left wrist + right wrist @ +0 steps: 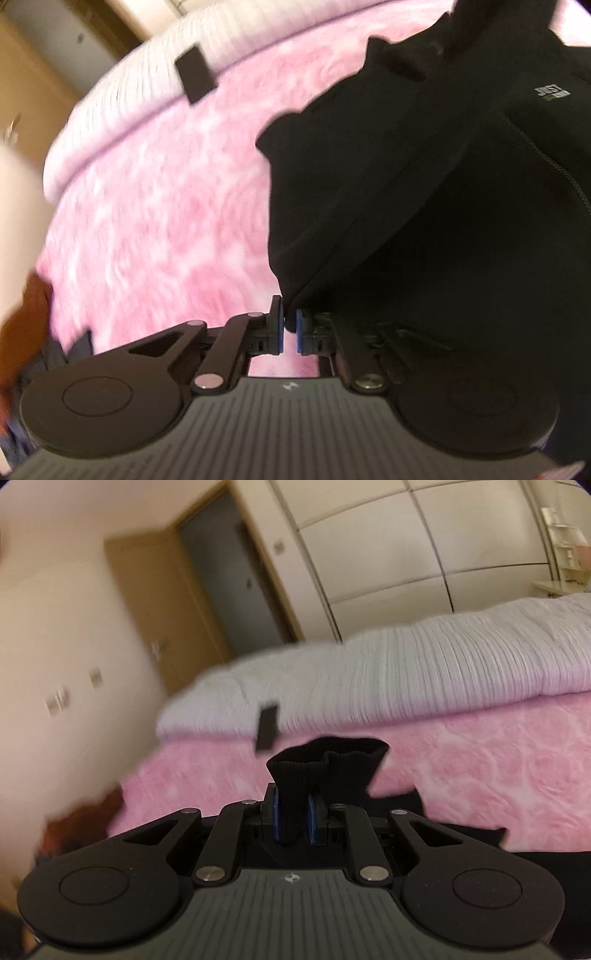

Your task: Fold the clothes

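Observation:
A black zip-up garment (424,203) with a small white logo lies bunched on the pink fluffy blanket (166,221), filling the right of the left wrist view. My left gripper (290,325) is at its lower corner, its blue pads almost together and pinching the fabric's edge. In the right wrist view my right gripper (294,808) is shut on the garment's ribbed black cuff (328,764), which stands up out of the jaws above the blanket (480,768). More black cloth (461,834) trails to the lower right.
A white ribbed duvet (406,672) lies along the far side of the bed, with a small flat black object (266,729) at its edge, also seen as a black rectangle (195,74). Beyond are a doorway (221,590) and pale wardrobe doors (406,554). Brown floor (81,819) shows left.

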Motion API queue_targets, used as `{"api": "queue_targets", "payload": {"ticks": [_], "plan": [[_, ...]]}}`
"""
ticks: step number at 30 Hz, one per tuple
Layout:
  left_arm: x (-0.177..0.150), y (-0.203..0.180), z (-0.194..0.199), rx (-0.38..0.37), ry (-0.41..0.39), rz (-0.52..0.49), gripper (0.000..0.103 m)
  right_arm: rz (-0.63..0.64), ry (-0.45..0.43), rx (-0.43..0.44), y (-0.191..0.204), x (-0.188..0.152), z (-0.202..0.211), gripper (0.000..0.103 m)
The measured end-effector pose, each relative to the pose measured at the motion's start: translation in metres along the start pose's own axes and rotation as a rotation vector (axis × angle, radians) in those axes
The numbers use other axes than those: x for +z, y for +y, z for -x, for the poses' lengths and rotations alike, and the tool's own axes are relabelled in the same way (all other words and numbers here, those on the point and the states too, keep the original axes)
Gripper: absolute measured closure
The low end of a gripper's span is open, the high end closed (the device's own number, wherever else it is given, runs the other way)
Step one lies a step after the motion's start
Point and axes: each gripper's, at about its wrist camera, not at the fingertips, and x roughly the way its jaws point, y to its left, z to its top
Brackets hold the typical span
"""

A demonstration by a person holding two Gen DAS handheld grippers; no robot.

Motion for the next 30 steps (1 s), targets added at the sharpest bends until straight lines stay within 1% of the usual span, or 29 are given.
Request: {"api": "queue_targets", "payload": {"ticks": [3,4,5,6,7,8,9,10,11,13,15,17,18,21,22,23,24,26,27,29,30], "plan": [[-0.004,-0.004,-0.002,-0.003,-0.008,0.005,0.095,-0.076,0.196,-0.137,-0.038,-0.036,-0.020,0.086],[-0.005,-0.005,-0.003,-0.004,-0.012,0.006,0.095,-0.113,0.251,-0.180,-0.049,-0.047,-0.026,0.084],[-0.006,-0.005,-0.002,-0.007,-0.015,0.008,0.094,-0.122,0.278,-0.223,-0.052,-0.050,-0.029,0.082],[-0.007,-0.005,-0.001,-0.011,-0.017,0.012,0.093,-0.123,0.297,-0.267,-0.052,-0.053,-0.033,0.079],[-0.008,-0.005,-0.001,-0.015,-0.019,0.016,0.093,-0.124,0.316,-0.311,-0.052,-0.055,-0.036,0.065],[-0.008,-0.005,0.000,-0.022,-0.020,0.021,0.092,-0.126,0.336,-0.355,-0.053,-0.057,-0.039,0.056],[-0.008,-0.004,-0.001,-0.030,-0.019,0.028,0.091,-0.127,0.355,-0.399,-0.053,-0.059,-0.042,0.055],[-0.009,-0.003,-0.001,-0.040,-0.019,0.032,0.091,-0.126,0.356,-0.428,-0.049,-0.055,-0.044,0.055],[-0.010,-0.002,0.000,-0.049,-0.018,0.034,0.090,-0.124,0.353,-0.452,-0.045,-0.051,-0.046,0.055],[-0.012,0.002,0.000,-0.067,-0.017,0.040,0.089,-0.078,0.337,-0.489,-0.028,-0.038,-0.053,0.054],[-0.013,0.008,0.001,-0.087,-0.016,0.052,0.086,-0.041,0.310,-0.428,-0.011,-0.025,-0.064,0.054],[-0.014,0.014,0.002,-0.113,-0.016,0.067,0.082,-0.017,0.314,-0.287,0.005,-0.010,-0.093,0.054],[-0.016,0.018,0.003,-0.132,-0.017,0.078,0.080,0.001,0.324,-0.202,0.014,-0.003,-0.110,0.054],[-0.023,0.032,0.009,-0.197,-0.035,0.102,0.075,0.090,0.378,0.035,0.042,0.012,-0.172,0.054],[-0.025,0.037,0.013,-0.222,-0.062,0.108,0.074,0.121,0.407,0.114,0.053,0.014,-0.196,0.055],[-0.028,0.043,0.018,-0.246,-0.097,0.113,0.070,0.151,0.437,0.192,0.064,0.016,-0.220,0.056],[-0.031,0.048,0.023,-0.270,-0.132,0.117,0.065,0.184,0.471,0.242,0.073,0.018,-0.244,0.056],[-0.033,0.058,0.029,-0.287,-0.196,0.131,0.062,0.250,0.523,0.305,0.093,0.023,-0.285,0.056],[-0.033,0.062,0.028,-0.292,-0.211,0.149,0.062,0.267,0.545,0.324,0.102,0.024,-0.304,0.056],[-0.032,0.068,0.020,-0.306,-0.211,0.201,0.062,0.282,0.598,0.353,0.117,0.025,-0.340,0.055],[-0.032,0.070,0.014,-0.313,-0.202,0.224,0.062,0.271,0.636,0.364,0.118,0.024,-0.356,0.055]]}}
